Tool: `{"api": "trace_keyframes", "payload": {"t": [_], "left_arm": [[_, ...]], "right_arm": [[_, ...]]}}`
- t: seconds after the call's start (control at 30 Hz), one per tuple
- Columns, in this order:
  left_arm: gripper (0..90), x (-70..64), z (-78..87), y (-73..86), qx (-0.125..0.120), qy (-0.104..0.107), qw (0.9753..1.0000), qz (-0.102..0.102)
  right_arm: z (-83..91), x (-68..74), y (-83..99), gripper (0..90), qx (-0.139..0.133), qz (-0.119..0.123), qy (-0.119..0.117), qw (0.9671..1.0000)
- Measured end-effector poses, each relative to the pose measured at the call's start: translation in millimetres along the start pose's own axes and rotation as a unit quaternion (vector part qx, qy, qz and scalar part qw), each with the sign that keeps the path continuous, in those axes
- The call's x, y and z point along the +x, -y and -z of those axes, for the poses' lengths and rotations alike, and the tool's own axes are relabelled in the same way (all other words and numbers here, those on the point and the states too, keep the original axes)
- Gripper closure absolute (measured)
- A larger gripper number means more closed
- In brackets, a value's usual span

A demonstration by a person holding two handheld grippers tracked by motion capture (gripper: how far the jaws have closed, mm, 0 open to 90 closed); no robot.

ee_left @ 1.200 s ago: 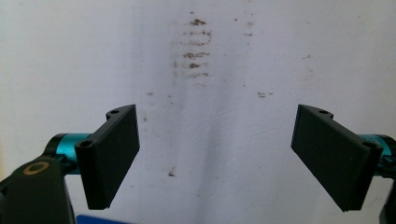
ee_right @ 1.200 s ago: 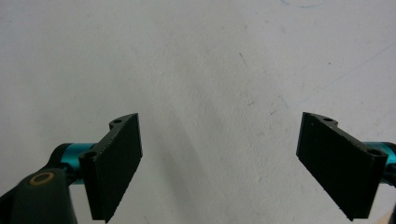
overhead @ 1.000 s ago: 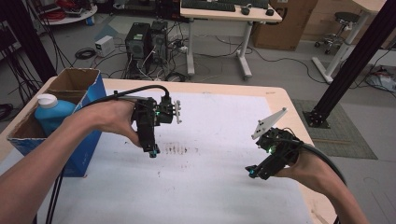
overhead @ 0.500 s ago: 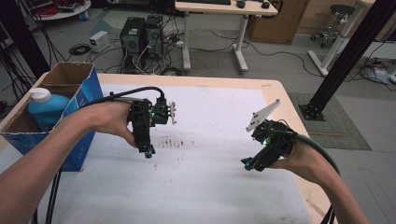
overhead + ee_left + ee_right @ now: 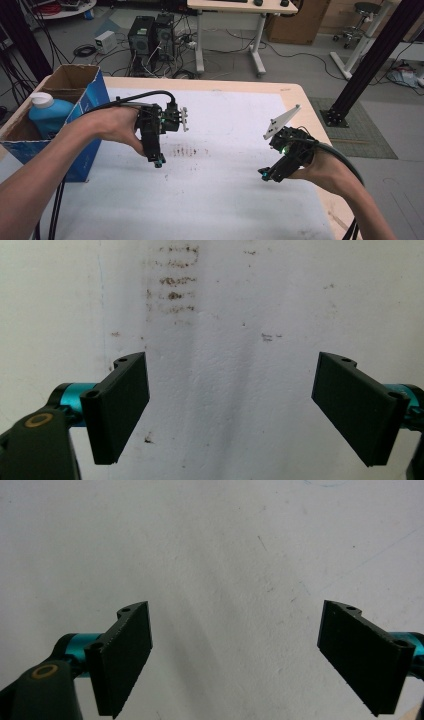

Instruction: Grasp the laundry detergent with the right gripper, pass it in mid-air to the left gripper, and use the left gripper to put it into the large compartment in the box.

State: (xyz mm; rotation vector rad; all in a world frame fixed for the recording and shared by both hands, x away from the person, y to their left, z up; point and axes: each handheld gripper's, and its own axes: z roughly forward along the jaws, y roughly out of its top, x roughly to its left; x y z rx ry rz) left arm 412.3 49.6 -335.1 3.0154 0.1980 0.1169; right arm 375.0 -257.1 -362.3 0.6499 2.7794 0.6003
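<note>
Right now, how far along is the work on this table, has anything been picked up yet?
Nothing looks done yet. The blue bottle sits in the cardboard box at the table's left edge, untouched. In hand: nothing; the left tongs hang open above the brown stains on the white table cover, and the right tongs hover open over bare cover. Whatever handling is planned is all left.

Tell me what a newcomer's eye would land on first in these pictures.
First, the two hand-held grippers over the white table cover: the left gripper points down beside a patch of dark smudges, and the right gripper hangs near the table's right edge, both with jaws wide apart and nothing between them. Next, the blue bottle with a white cap, standing in the open cardboard box at the table's left edge.
</note>
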Motion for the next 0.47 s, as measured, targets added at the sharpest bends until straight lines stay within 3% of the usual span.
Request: {"api": "trace_keyframes", "payload": {"t": [0.47], "left_arm": [[15.4, 0.8, 1.6, 1.8, -0.003, 0.001, 1.0000, -0.001]], "right_arm": [[-2.0, -0.1, -1.4, 13.5, 0.001, -0.001, 0.000, 1.0000]]}}
